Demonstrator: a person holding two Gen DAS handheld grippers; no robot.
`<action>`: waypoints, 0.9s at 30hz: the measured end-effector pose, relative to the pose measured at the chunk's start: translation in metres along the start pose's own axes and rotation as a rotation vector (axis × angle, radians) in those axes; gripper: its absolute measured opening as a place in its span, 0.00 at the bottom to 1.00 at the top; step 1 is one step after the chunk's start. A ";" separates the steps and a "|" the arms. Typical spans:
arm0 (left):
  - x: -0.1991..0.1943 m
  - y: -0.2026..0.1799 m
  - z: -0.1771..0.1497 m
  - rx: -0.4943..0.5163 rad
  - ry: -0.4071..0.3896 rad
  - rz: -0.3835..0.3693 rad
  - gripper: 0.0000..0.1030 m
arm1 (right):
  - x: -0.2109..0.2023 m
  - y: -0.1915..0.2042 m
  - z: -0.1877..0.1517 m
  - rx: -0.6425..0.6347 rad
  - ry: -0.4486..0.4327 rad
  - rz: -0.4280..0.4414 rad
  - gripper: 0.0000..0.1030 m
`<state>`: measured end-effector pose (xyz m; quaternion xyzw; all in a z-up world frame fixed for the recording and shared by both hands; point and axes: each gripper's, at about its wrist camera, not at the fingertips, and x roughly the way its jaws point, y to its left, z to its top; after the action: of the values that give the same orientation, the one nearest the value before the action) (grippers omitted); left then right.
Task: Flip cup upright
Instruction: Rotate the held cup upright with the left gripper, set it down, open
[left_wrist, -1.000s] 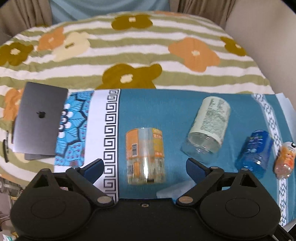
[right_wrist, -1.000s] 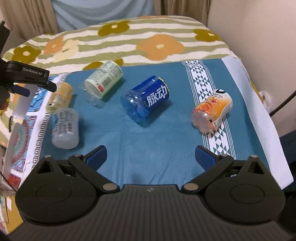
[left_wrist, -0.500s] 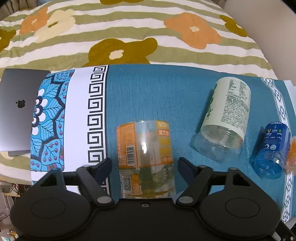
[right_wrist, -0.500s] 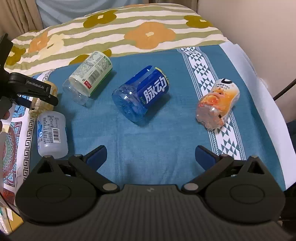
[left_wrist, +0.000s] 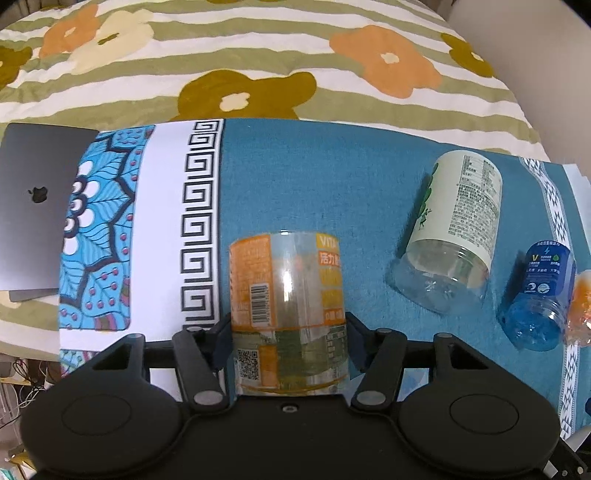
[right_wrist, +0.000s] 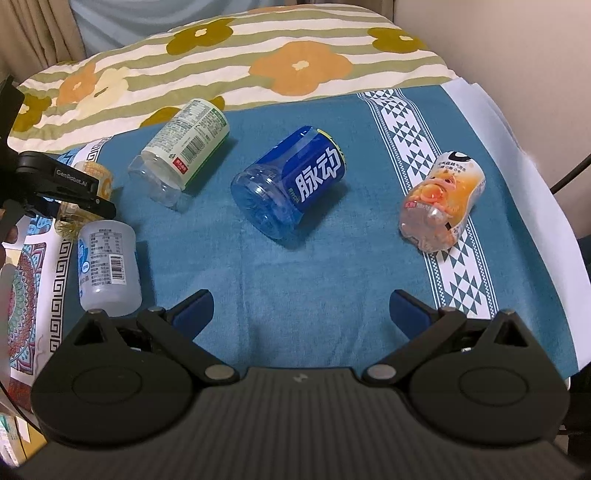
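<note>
An orange-labelled clear cup (left_wrist: 288, 295) lies on its side on the blue cloth (left_wrist: 295, 177). My left gripper (left_wrist: 289, 343) is shut on its near end, one finger on each side. In the right wrist view the same cup (right_wrist: 92, 177) is partly hidden behind the left gripper at far left. My right gripper (right_wrist: 301, 314) is open and empty above the cloth (right_wrist: 332, 277). A blue cup (right_wrist: 291, 188), a green-and-white cup (right_wrist: 184, 147), a peach-labelled cup (right_wrist: 439, 203) and a small white cup (right_wrist: 107, 266) all lie on their sides.
A grey laptop (left_wrist: 33, 214) lies at the left on the floral bedspread (left_wrist: 258, 66). A patterned cloth border (left_wrist: 110, 236) runs beside it. A wall (right_wrist: 535, 55) stands at the right. The cloth's right edge (right_wrist: 528, 192) drops off the bed.
My left gripper has moved forward around the orange-labelled cup and closed on it. My right gripper has stayed open and shifted slightly toward the cups.
</note>
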<state>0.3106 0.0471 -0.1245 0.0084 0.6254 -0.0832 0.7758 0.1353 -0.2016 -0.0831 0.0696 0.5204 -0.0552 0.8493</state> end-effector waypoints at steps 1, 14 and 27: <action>-0.003 0.001 -0.001 -0.003 -0.006 0.004 0.62 | -0.001 0.000 -0.001 0.000 -0.003 0.004 1.00; -0.070 0.000 -0.052 -0.087 -0.110 0.019 0.62 | -0.033 -0.007 -0.009 -0.037 -0.063 0.059 1.00; -0.113 -0.072 -0.136 -0.157 -0.170 -0.053 0.62 | -0.070 -0.049 -0.036 -0.116 -0.120 0.114 1.00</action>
<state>0.1459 0.0050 -0.0378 -0.0760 0.5621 -0.0547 0.8218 0.0639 -0.2421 -0.0403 0.0462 0.4662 0.0194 0.8833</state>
